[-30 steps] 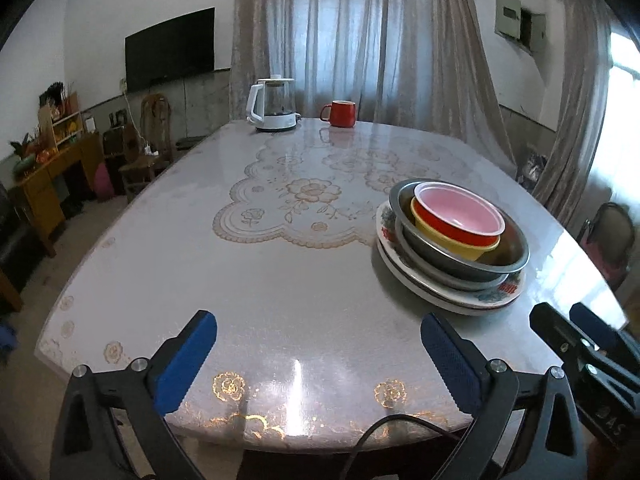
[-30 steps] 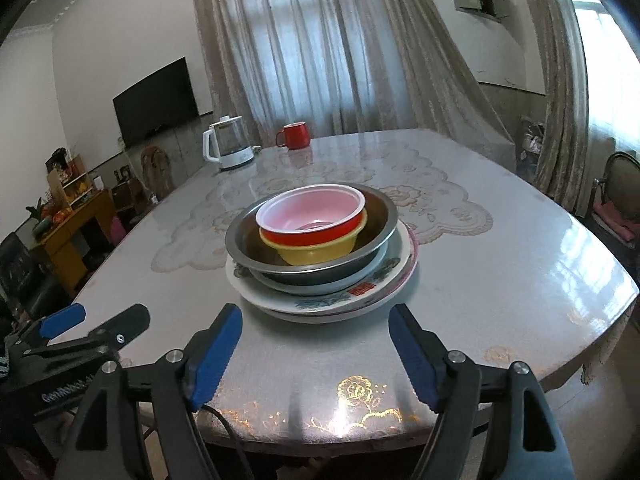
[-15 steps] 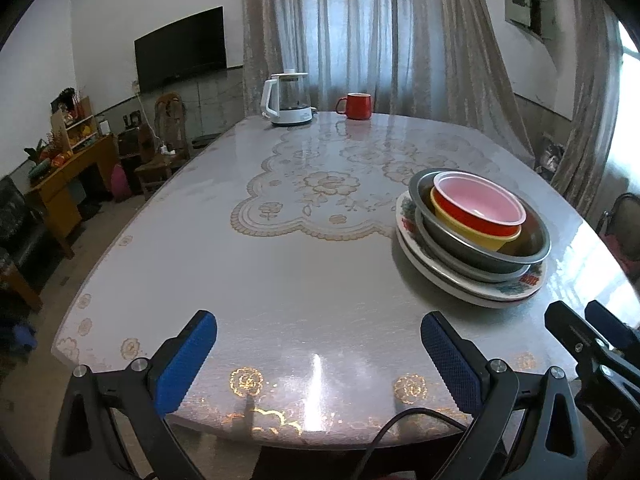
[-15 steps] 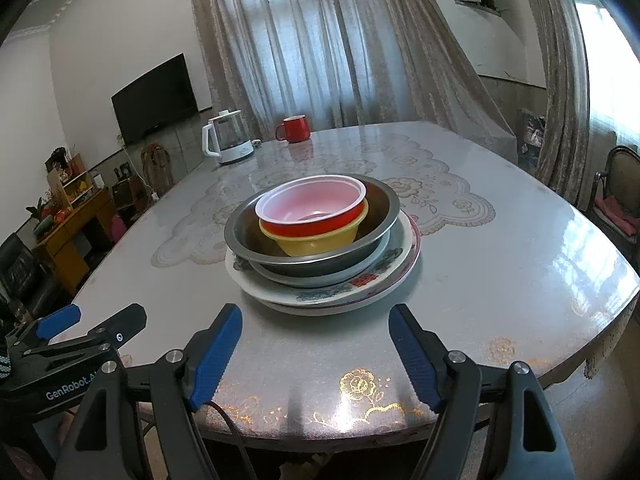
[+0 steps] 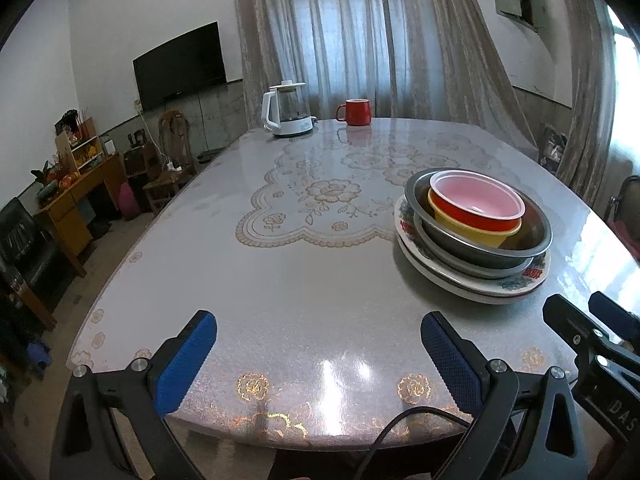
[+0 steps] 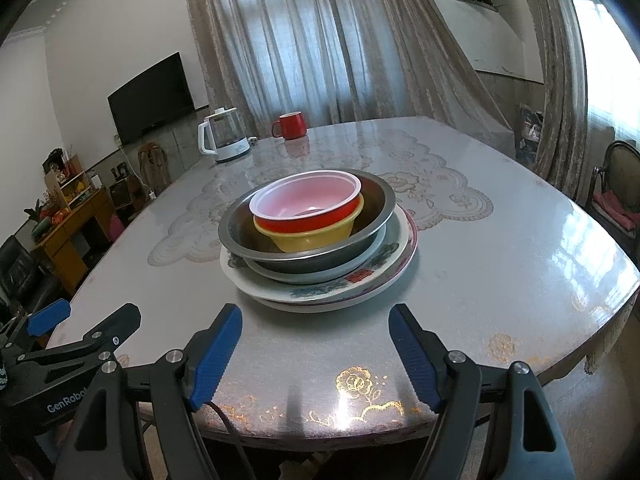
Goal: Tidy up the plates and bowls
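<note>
Bowls (image 6: 308, 208) nest on plates (image 6: 384, 272), kettle (image 6: 222, 134) and mug (image 6: 291, 125) behind.

The dishes stand as one nested stack on the table (image 6: 500, 280), toward its near edge; at the bottom lie two wide, shallow plates (image 6: 384, 276) with coloured floral and red patterns on a white rim, one on the other; on them rests a steel bowl (image 6: 376, 200) sitting inside a second metal bowl (image 6: 380, 246); within it sits a yellow bowl (image 6: 312, 238), upright; nested in that is a red bowl (image 6: 308, 222) with a pale pink inside and white rim, tilted slightly.
</note>
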Demonstrator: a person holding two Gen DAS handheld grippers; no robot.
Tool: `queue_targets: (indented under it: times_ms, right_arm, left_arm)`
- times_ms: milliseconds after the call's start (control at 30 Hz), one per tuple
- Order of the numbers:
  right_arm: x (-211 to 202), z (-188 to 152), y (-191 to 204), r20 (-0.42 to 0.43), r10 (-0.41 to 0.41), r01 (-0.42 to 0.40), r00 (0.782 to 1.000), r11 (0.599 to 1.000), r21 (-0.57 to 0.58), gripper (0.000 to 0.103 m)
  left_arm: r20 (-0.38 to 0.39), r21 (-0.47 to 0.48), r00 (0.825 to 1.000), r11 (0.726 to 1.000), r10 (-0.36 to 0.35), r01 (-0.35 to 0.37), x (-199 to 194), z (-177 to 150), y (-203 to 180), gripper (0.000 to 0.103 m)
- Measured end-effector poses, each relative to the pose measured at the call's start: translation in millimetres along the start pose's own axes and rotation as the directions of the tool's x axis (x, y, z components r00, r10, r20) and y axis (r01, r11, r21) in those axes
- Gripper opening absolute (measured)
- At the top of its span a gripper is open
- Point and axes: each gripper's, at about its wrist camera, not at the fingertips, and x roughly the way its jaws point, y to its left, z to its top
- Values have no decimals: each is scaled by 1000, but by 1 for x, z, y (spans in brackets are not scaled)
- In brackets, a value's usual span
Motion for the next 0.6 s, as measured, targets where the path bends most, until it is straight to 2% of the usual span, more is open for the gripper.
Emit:
queue_targets:
  times_ms: [600]
  right_arm:
    - [3,1,-1,-3,-1,1,1000,1000,-5,77]
  left_arm:
    - [2,12,1000,1000,20,-20,1,1,-3,103]
